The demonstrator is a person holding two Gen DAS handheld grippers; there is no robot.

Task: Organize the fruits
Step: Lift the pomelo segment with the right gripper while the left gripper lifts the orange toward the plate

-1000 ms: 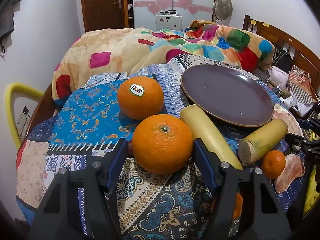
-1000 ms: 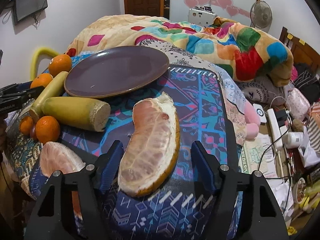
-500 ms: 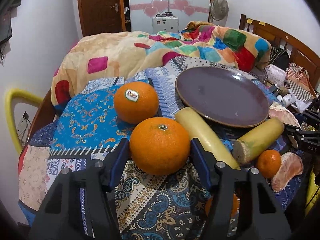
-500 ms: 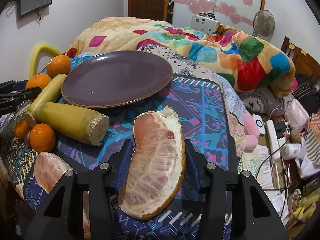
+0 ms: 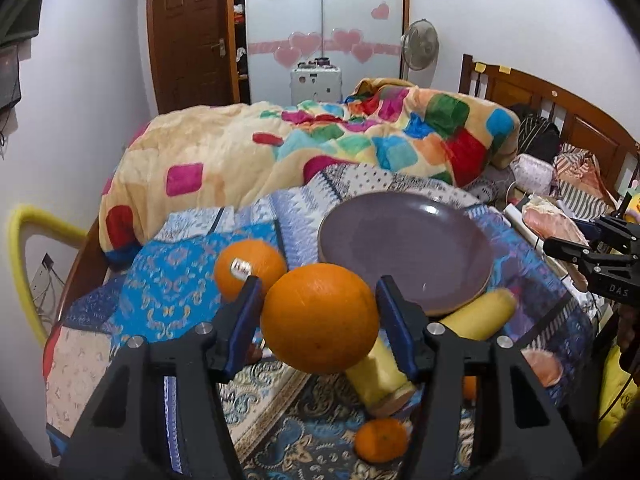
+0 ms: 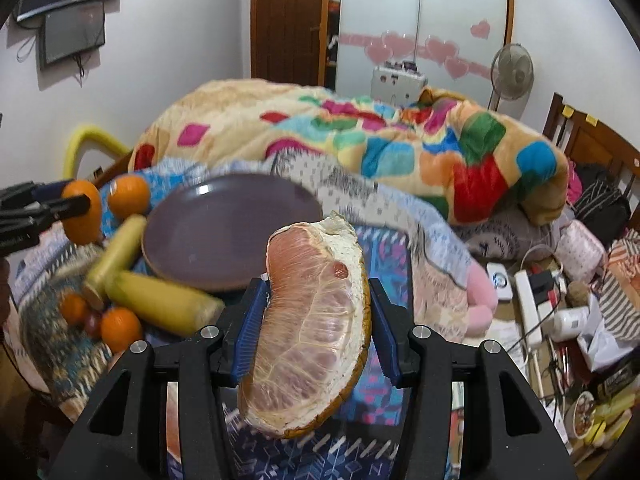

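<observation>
My left gripper (image 5: 319,316) is shut on a large orange (image 5: 320,318) and holds it above the patterned cloth, near the brown plate (image 5: 404,248). My right gripper (image 6: 316,320) is shut on a peeled pomelo wedge (image 6: 312,332) and holds it in the air, right of the plate (image 6: 228,228). A second large orange with a sticker (image 5: 248,268) lies left of the plate. Two yellow sugarcane-like pieces (image 5: 476,316) (image 6: 160,308) and small tangerines (image 5: 380,440) (image 6: 118,328) lie in front of the plate. The left gripper with its orange shows in the right wrist view (image 6: 82,212).
A colourful blanket (image 5: 320,152) is heaped behind the plate. A wooden headboard (image 5: 560,120) and clutter stand at the right. Cables, a power strip (image 6: 528,304) and small items lie on the floor at the right. A yellow chair frame (image 5: 24,248) stands at the left.
Both grippers have closed on their fruit and lifted: the left raised the large orange off the cloth, the right raised the pomelo wedge. Both views now look from higher up.
</observation>
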